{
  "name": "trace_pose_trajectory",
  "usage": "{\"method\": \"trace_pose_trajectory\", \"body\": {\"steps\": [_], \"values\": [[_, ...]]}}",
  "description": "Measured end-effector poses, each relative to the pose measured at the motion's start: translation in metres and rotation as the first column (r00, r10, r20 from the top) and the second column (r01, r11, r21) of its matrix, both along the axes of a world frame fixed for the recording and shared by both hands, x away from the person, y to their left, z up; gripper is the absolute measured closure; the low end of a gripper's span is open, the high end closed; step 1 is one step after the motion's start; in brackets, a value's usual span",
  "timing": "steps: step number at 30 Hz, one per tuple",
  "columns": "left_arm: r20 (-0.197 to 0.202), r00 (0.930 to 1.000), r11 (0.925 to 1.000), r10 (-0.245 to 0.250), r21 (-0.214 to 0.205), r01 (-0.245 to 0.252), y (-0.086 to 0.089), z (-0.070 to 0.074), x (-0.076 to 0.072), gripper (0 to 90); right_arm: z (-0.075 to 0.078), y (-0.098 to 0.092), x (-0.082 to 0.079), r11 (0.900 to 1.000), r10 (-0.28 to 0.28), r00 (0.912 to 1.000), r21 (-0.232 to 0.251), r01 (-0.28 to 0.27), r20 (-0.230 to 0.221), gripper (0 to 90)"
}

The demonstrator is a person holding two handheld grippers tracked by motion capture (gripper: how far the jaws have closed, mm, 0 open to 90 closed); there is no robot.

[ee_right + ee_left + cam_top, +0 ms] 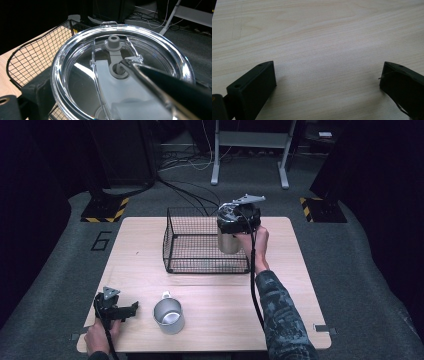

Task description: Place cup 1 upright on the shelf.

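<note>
right hand-held gripper [235, 227] pinching lidded tumbler [229, 239] over wire basket [175, 255] | left hand-held gripper [131, 309] spread

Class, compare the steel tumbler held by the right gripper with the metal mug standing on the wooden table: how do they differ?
The lidded steel tumbler is held up by the right gripper over the black wire basket; the handled metal mug stands free on the wooden table. The tumbler wears a clear plastic lid; the mug is open-topped. The tumbler looks taller and slimmer. Both are silvery metal and upright.
</note>
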State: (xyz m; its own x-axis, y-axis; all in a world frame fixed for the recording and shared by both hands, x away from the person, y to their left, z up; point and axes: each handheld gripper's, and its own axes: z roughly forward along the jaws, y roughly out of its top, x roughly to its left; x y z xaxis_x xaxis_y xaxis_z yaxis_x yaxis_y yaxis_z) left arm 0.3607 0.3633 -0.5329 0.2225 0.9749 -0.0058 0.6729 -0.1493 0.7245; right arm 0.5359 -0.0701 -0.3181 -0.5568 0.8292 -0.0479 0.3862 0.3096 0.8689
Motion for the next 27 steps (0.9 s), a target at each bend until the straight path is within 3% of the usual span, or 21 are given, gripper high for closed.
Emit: {"method": "trace_pose_trajectory", "body": {"steps": [27], "values": [[-0.011, 0.9999, 0.9999, -0.010, 0.006, 0.010, 0.001, 0.001, 0.000, 0.4, -0.033, 0.004, 0.017, 0.9995, -0.031, 0.9971, -0.002, 0.031, -0.070, 3.4]]}}
